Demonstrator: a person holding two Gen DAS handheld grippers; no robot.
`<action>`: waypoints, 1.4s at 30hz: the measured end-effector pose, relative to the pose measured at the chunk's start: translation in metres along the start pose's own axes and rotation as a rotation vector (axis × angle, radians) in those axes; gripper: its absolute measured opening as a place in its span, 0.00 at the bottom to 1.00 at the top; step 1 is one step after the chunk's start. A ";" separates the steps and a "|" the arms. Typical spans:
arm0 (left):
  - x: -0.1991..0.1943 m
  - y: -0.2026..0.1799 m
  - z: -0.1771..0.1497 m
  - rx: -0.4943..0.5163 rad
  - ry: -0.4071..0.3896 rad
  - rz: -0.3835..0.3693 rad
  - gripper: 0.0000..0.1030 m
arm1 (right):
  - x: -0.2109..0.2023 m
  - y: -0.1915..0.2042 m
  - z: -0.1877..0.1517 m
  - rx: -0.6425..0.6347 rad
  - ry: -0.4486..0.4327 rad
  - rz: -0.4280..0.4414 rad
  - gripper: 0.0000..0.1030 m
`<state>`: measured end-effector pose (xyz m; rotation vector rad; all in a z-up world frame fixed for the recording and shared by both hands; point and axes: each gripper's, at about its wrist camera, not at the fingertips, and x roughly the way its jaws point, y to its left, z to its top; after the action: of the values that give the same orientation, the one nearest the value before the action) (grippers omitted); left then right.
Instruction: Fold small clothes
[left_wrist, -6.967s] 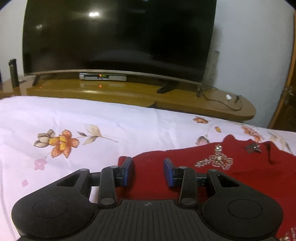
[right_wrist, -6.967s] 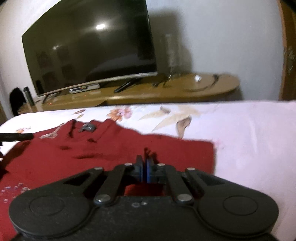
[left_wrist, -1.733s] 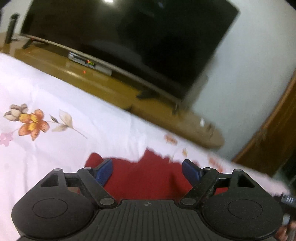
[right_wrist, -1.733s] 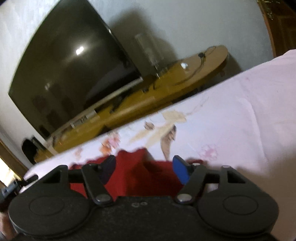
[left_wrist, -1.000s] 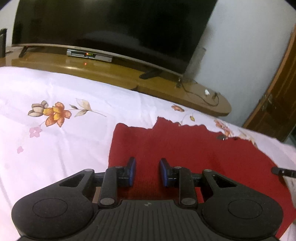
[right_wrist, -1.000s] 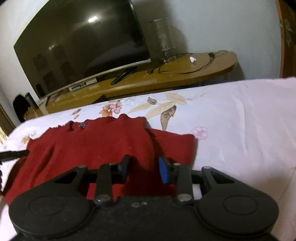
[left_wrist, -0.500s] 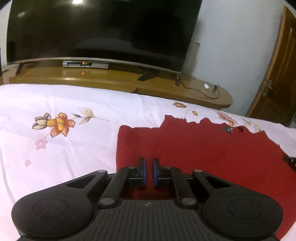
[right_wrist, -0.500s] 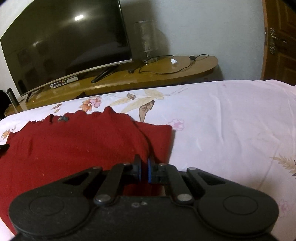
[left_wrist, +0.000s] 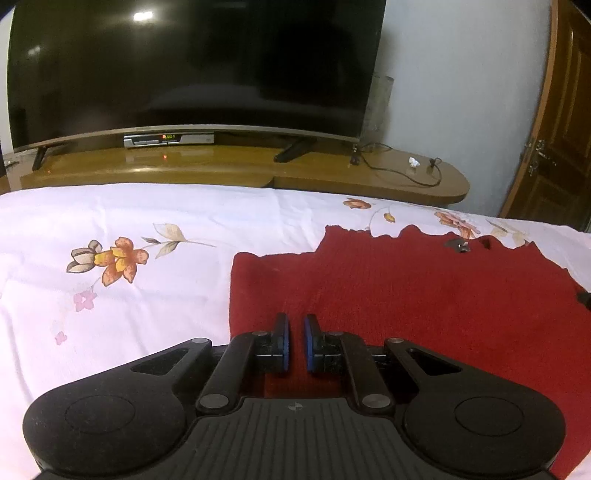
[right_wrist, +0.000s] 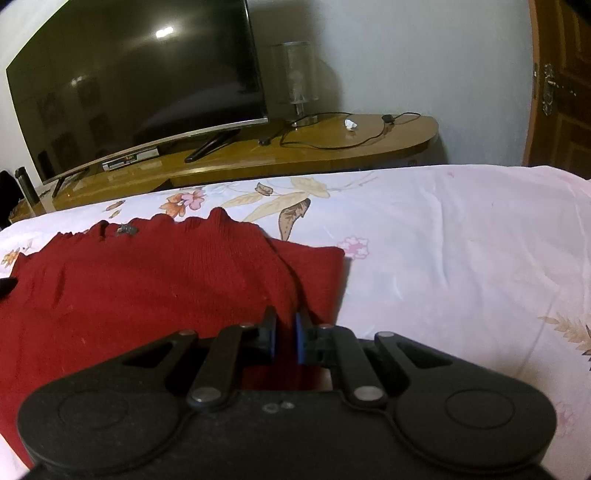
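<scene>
A dark red knitted garment (left_wrist: 406, 291) lies flat on a white flowered bedsheet (left_wrist: 110, 295). It has a scalloped far edge with a small dark ornament (left_wrist: 458, 244). My left gripper (left_wrist: 295, 332) sits at its near left edge, fingers nearly together with red fabric between the blue pads. In the right wrist view the garment (right_wrist: 147, 288) fills the left half. My right gripper (right_wrist: 284, 325) is closed on a raised fold of the garment near its right edge.
A wooden TV stand (left_wrist: 240, 166) runs along the far side of the bed, with a large dark television (left_wrist: 184, 66), a set-top box (left_wrist: 168, 139) and a cable (left_wrist: 402, 171). A wooden door (left_wrist: 557, 129) is at the right.
Both grippers went from wide open to closed on the garment's near edge over the last second. The garment now lies flatter and wider than seven seconds ago.
</scene>
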<state>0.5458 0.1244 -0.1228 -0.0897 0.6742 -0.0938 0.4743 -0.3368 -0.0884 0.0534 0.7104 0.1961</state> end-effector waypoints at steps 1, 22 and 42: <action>-0.001 0.000 -0.001 0.003 -0.005 0.002 0.09 | -0.002 0.001 0.001 0.000 -0.003 -0.003 0.09; -0.005 -0.053 0.046 0.089 -0.110 -0.185 0.49 | -0.004 0.048 0.047 -0.129 -0.108 0.141 0.19; 0.051 -0.032 0.019 0.090 -0.011 -0.189 0.52 | 0.053 0.055 0.028 -0.340 0.028 0.173 0.51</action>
<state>0.5952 0.0874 -0.1357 -0.0672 0.6487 -0.3052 0.5234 -0.2721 -0.0949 -0.2132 0.6926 0.4813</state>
